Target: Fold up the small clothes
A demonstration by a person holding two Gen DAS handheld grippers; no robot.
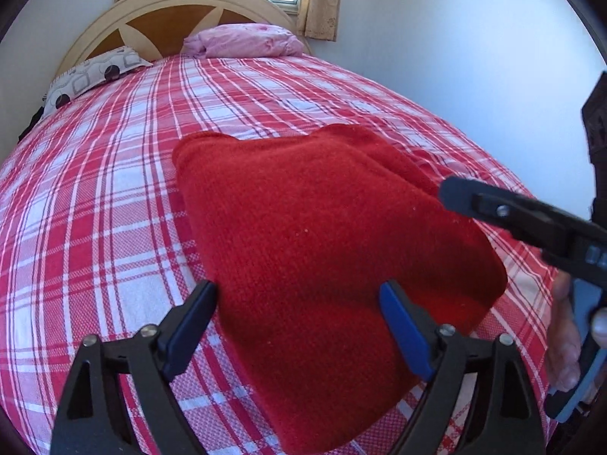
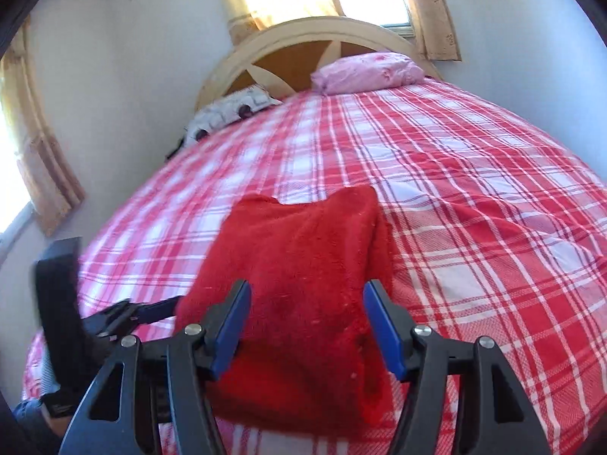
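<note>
The red garment [image 1: 322, 235] already lay folded into a compact stack on the bed [image 1: 95, 197], both the left gripper [image 1: 299, 326] and right gripper [image 2: 307, 326] had fingers spread and empty, so little beyond tidying seemed left.

Red garment's [image 1: 322, 246] near edge cut off.

No legible text, label, brand or number on anything.
</note>
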